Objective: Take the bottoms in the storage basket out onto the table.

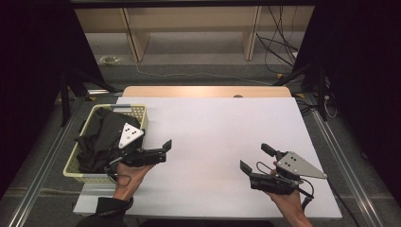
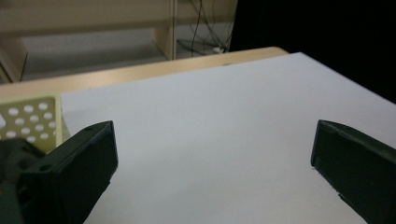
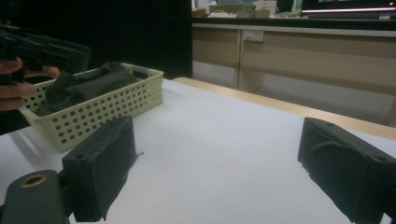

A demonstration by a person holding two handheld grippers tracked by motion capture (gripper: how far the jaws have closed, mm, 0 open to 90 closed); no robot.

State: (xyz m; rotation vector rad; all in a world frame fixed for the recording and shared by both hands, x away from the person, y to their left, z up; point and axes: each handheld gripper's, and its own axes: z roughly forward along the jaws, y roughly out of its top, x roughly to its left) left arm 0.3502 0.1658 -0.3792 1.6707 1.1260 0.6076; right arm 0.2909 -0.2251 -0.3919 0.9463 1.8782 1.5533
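Dark cloth [image 1: 101, 137] lies bunched in a pale yellow perforated basket [image 1: 140, 115] at the left edge of the high view, on the white sheet [image 1: 213, 137] that covers the table. It fills the basket and rises a little above the rim, which suggests it was dropped in loosely rather than folded; this heap looks like the thing the work concerns.

In the high view the left gripper [image 1: 166, 145] sits at lower left, held in a hand [image 1: 130, 177] just beside the basket's right wall, its jaws pointing right and slightly up the frame, away from the cloth. In the left gripper view its jaws stand wide apart with nothing but bare white sheet between them, and a corner of the basket shows at the left edge. Held so near the basket yet turned off it, this gripper seems to wait at rest rather than reach.

The right gripper [image 1: 255, 158] is at lower right of the high view, well apart from the basket, its jaws aimed toward the upper left across the open sheet. In the right gripper view its jaws too are spread with nothing between them, and the basket with the cloth shows at middle left, so it faces the cloth from across the table.

Both tongs being apart and empty, with the middle of the sheet bare, the likely reading is that the cloth has yet to be lifted out onto that free space.
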